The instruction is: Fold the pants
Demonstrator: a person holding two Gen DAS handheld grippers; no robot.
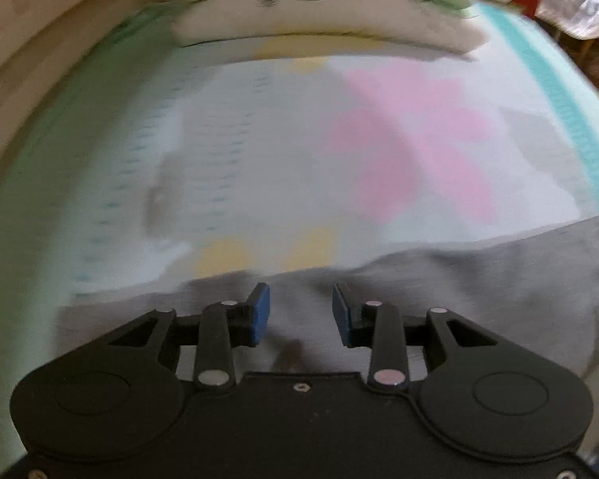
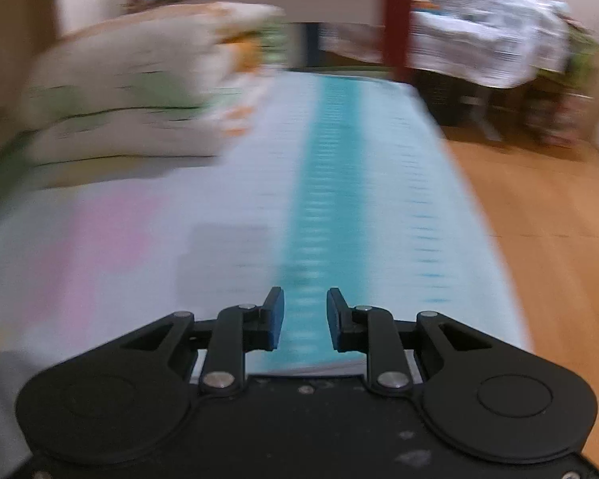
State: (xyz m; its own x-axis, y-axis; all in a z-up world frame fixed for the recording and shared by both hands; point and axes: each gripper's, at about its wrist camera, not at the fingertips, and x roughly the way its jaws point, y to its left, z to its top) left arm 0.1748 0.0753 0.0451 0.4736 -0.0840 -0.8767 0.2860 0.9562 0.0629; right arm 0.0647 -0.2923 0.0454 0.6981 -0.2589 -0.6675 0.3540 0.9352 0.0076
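Nearest your left camera, the left gripper [image 1: 301, 311] stands with its blue pads [image 1: 259, 313] well apart and nothing between them; it hangs over the grey pants [image 1: 479, 279], though you cannot tell from this blurred view whether the tips touch the cloth. The pants lie at the near edge of the bed [image 1: 40, 219], spreading from below the gripper toward the near right corner, rumpled at the right end; beyond them the sheet shows a pink patch [image 1: 411, 147] in its middle. Pillows [image 1: 319, 20] are stacked at the far edge. Your right gripper [image 2: 305, 317] is likewise parted, narrower than the left, holding nothing; it sits over the teal stripe [image 2: 331, 183] that runs along the bed's right edge. A strip of grey at the left border of that view may be the pants, but blur hides it; wooden floor [image 2: 539, 207] lies to the right of the bed.
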